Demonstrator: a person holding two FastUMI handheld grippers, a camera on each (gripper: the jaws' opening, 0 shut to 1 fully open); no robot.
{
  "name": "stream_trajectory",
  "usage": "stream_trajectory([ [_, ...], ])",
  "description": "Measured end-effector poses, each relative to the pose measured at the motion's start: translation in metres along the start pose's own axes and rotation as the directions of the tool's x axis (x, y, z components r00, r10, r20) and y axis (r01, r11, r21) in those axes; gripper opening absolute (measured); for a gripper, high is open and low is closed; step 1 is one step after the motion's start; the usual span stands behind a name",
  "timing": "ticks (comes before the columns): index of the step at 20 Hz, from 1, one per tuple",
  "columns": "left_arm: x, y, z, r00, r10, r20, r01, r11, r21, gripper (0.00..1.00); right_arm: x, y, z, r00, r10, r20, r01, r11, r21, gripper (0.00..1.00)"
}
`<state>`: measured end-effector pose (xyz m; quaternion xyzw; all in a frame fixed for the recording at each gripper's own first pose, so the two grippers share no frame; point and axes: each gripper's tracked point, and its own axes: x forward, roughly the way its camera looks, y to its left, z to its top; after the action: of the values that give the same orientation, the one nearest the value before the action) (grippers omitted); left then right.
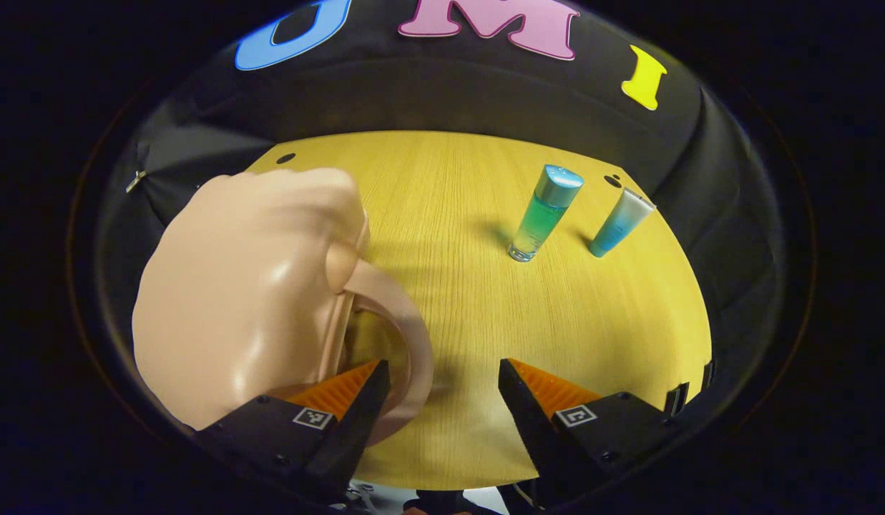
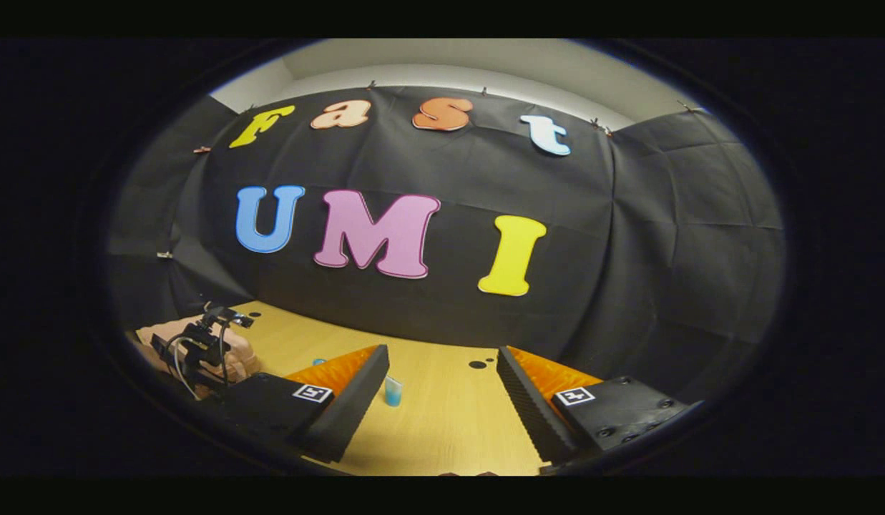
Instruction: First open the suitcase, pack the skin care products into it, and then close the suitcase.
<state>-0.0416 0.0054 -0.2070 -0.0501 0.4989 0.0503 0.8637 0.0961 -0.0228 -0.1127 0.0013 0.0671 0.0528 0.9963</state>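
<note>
At the suitcase (image 1: pixel 249 300) handle (image 1: pixel 399 329), my left gripper (image 1: pixel 442 397) gapes wide, empty; opening step pending, I'd pinch next. Right gripper (image 2: pixel 442 386) wide, idle.

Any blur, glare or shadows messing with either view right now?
Left gripper view: the suitcase up close is soft and blurred with glossy highlights; the green bottle and blue tube are sharp, casting short shadows on the table. Right gripper view: dimmer, fisheye-bent wall.
</note>
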Motion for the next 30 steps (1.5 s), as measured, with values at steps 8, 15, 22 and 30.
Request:
stream_trajectory([
  [8,0.006,0.016,-0.003,0.995,0.021,-0.100,-0.001,0.980,0.197,0.20,0.022,-0.034,-0.041,0.996,-0.035,-0.087,0.040,0.997,0.059,0.96],
  [15,-0.039,0.007,0.036,0.999,-0.010,-0.039,0.017,0.983,0.185,0.10,0.038,-0.037,-0.045,0.995,-0.032,-0.098,0.039,0.997,0.074,0.96],
  [22,-0.154,0.071,0.111,0.993,-0.011,0.115,0.000,0.995,0.100,0.12,0.071,0.002,-0.047,0.990,0.082,-0.115,-0.075,0.995,0.067,0.96],
  [30,-0.238,0.224,0.161,0.956,0.015,0.294,-0.031,0.998,0.047,0.12,0.061,0.059,-0.013,0.996,0.019,-0.092,-0.015,0.999,0.047,0.96],
])
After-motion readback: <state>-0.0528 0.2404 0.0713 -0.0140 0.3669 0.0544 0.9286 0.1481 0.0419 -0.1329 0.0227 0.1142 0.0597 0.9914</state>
